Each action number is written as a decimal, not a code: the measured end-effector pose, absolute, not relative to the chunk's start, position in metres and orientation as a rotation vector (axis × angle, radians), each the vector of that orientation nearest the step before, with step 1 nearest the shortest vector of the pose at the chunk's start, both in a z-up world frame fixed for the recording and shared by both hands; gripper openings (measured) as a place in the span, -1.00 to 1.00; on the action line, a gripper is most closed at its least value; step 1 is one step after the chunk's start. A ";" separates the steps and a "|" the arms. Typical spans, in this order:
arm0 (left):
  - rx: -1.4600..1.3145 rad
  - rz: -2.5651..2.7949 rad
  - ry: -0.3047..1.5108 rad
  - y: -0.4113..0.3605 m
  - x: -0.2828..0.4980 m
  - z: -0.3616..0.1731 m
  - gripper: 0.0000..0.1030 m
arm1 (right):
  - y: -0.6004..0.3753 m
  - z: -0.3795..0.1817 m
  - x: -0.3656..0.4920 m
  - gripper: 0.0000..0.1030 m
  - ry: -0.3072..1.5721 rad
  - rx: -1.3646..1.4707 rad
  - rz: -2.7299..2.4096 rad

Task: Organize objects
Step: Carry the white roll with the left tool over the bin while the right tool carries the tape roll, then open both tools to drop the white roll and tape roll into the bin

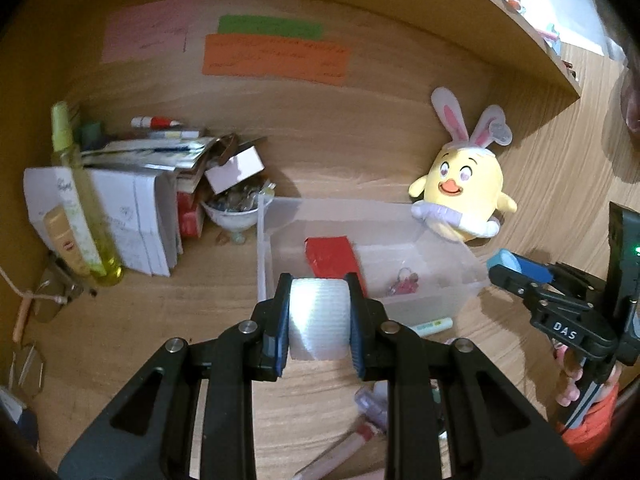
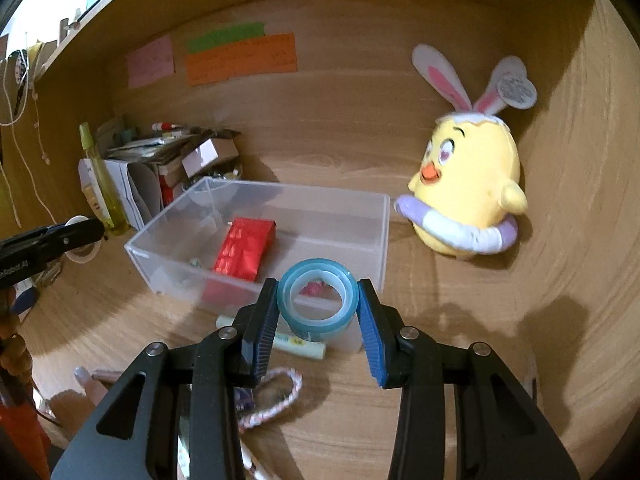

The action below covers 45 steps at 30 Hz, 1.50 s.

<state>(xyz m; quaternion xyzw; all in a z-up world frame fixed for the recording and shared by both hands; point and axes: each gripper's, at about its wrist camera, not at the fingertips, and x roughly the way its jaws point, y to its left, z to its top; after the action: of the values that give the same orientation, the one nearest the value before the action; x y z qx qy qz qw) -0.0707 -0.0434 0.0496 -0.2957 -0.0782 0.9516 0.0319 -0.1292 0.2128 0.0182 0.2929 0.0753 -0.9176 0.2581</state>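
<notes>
My left gripper (image 1: 319,308) is shut on a white mesh tape roll (image 1: 318,324), held above the desk in front of a clear plastic box (image 1: 264,248). My right gripper (image 2: 318,308) is shut on a light blue tape roll (image 2: 316,304), just before the same clear box (image 2: 256,196). Inside the box lies a red packet (image 2: 244,250), the red packet (image 1: 332,260) also showing in the left wrist view, with a small pink trinket (image 1: 404,286) beside it. From the left wrist view the right gripper (image 1: 516,268) appears at the right; the left gripper (image 2: 96,232) shows at the left of the right wrist view.
A yellow chick plush with bunny ears (image 2: 468,196) leans in the right corner. Papers and boxes (image 1: 132,216), a yellow-green bottle (image 1: 86,216) and a small bowl (image 1: 234,212) crowd the back left. A green-white tube (image 2: 296,342), a braided cord (image 2: 276,400) and pens lie on the desk near me.
</notes>
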 end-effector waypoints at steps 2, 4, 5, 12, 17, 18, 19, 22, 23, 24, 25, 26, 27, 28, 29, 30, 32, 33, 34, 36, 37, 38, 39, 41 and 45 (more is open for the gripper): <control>-0.903 2.917 -0.233 -0.042 -0.076 0.054 -0.53 | 0.209 0.021 -0.135 -0.31 0.203 0.786 -2.484; -0.895 2.917 -0.221 -0.042 -0.082 0.058 -0.53 | 0.208 0.023 -0.140 -0.31 0.198 0.783 -2.481; -0.893 2.923 -0.211 -0.041 -0.085 0.060 -0.53 | 0.206 0.025 -0.143 -0.31 0.201 0.779 -2.481; -0.915 2.926 -0.152 -0.036 -0.105 0.063 -0.53 | 0.194 0.033 -0.160 -0.31 0.218 0.764 -2.479; -0.957 2.925 -0.132 -0.033 -0.123 0.056 -0.53 | 0.180 0.029 -0.174 -0.31 0.247 0.789 -2.465; -0.968 2.926 -0.131 -0.033 -0.127 0.055 -0.53 | 0.177 0.028 -0.178 -0.31 0.250 0.796 -2.458; -0.981 2.923 -0.135 -0.033 -0.132 0.052 -0.53 | 0.174 0.027 -0.181 -0.31 0.249 0.806 -2.448; -1.028 2.909 -0.150 -0.035 -0.147 0.044 -0.53 | 0.167 0.021 -0.189 -0.31 0.258 0.836 -2.430; -1.046 2.905 -0.149 -0.035 -0.152 0.040 -0.53 | 0.164 0.017 -0.192 -0.31 0.265 0.848 -2.425; -1.069 2.896 -0.147 -0.035 -0.158 0.036 -0.53 | 0.163 0.015 -0.194 -0.31 0.268 0.858 -2.417; -1.082 2.892 -0.145 -0.035 -0.161 0.033 -0.53 | 0.161 0.012 -0.196 -0.31 0.270 0.869 -2.411; -1.105 2.884 -0.138 -0.034 -0.166 0.028 -0.53 | 0.159 0.008 -0.199 -0.31 0.274 0.883 -2.405; -1.121 2.877 -0.133 -0.034 -0.169 0.024 -0.53 | 0.157 0.005 -0.201 -0.31 0.278 0.892 -2.402; -1.141 2.870 -0.130 -0.034 -0.173 0.020 -0.53 | 0.156 0.002 -0.203 -0.31 0.281 0.905 -2.398; -1.163 2.862 -0.128 -0.033 -0.177 0.015 -0.53 | 0.155 0.000 -0.205 -0.31 0.282 0.913 -2.395; -1.181 2.854 -0.125 -0.033 -0.180 0.011 -0.53 | 0.154 -0.004 -0.207 -0.31 0.282 0.926 -2.392; -1.197 2.847 -0.122 -0.032 -0.183 0.006 -0.53 | 0.154 -0.009 -0.212 -0.31 0.279 0.944 -2.396; -1.200 2.844 -0.121 -0.032 -0.184 0.004 -0.53 | 0.153 -0.011 -0.214 -0.31 0.280 0.953 -2.396; -1.202 2.843 -0.117 -0.032 -0.184 0.002 -0.53 | 0.153 -0.013 -0.216 -0.31 0.279 0.963 -2.394; -1.208 2.839 -0.111 -0.031 -0.186 0.000 -0.53 | 0.153 -0.017 -0.219 -0.31 0.274 0.986 -2.388; -1.211 2.835 -0.109 -0.030 -0.187 -0.001 -0.53 | 0.153 -0.019 -0.220 -0.31 0.276 0.992 -2.386; -1.216 2.831 -0.108 -0.030 -0.188 -0.003 -0.53 | 0.152 -0.020 -0.221 -0.31 0.280 0.997 -2.384; -1.219 2.828 -0.107 -0.029 -0.188 -0.004 -0.53 | 0.151 -0.021 -0.221 -0.31 0.284 1.000 -2.381; -1.221 2.829 -0.101 -0.029 -0.188 -0.004 -0.53 | 0.149 -0.022 -0.222 -0.31 0.288 1.001 -2.378; -1.202 2.821 -0.108 -0.031 -0.183 -0.001 -0.47 | 0.144 -0.024 -0.221 -0.31 0.316 1.003 -2.375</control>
<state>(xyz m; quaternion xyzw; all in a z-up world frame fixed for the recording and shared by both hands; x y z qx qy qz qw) -0.1834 -0.0308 -0.0007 -0.3916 -0.0353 0.9187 0.0367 -0.2211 0.1441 -0.0237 0.3720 0.1172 -0.8807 0.2689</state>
